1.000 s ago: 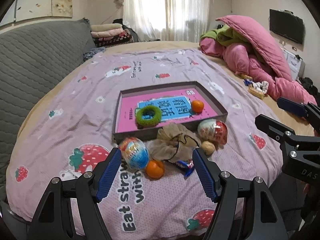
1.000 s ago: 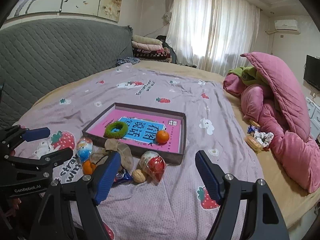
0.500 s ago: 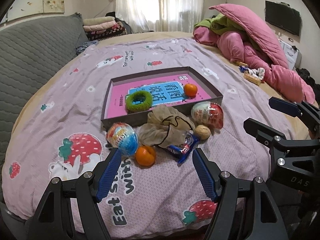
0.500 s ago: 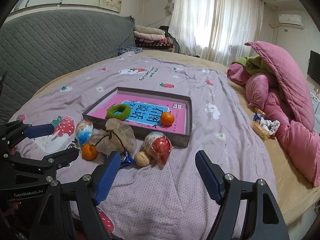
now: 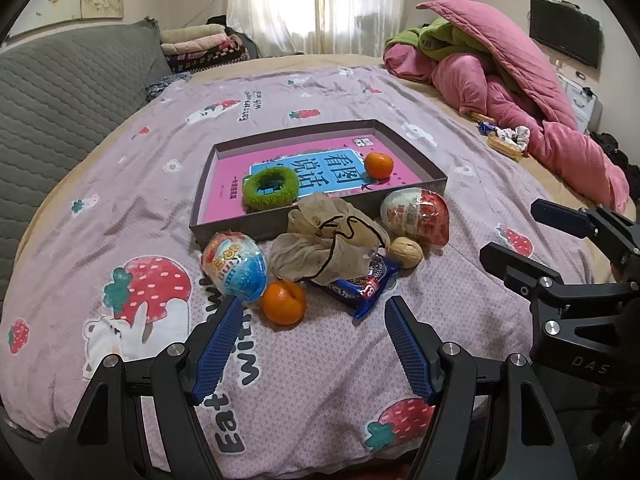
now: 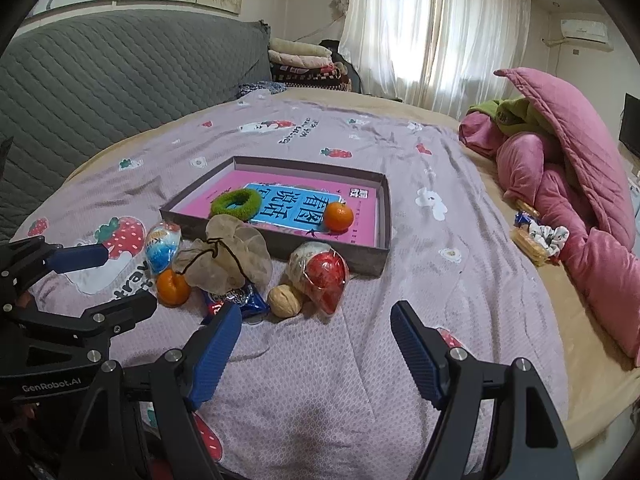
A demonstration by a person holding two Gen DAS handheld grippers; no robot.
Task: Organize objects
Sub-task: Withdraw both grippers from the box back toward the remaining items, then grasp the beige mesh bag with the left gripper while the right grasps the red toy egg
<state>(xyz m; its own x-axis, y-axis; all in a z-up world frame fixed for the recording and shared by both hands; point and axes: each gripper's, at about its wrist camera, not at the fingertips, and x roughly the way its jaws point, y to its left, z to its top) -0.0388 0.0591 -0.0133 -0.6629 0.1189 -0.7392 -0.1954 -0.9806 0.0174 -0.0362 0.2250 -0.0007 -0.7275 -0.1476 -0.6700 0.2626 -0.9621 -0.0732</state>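
A: Left gripper (image 5: 310, 344) jaws wide, empty, angled down over the near orange (image 5: 284, 302). Right gripper (image 6: 314, 354) same, short of the walnut (image 6: 284, 300).

B: Risks?

A: Orange touches the blue egg (image 5: 234, 266); a pad could nudge it rolling on the soft bed (image 5: 120, 208). Pouch (image 5: 330, 246) drawstring may snag. Tray (image 5: 320, 216) sits just behind.

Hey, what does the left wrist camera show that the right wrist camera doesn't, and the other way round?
Only the left wrist view shows the right gripper from the side, at its right edge. Only the right wrist view shows the air conditioner on the wall and the left gripper from the side. Both share the shallow box with a green ring and an orange inside, plus the loose items on the strawberry bedspread in front of it.
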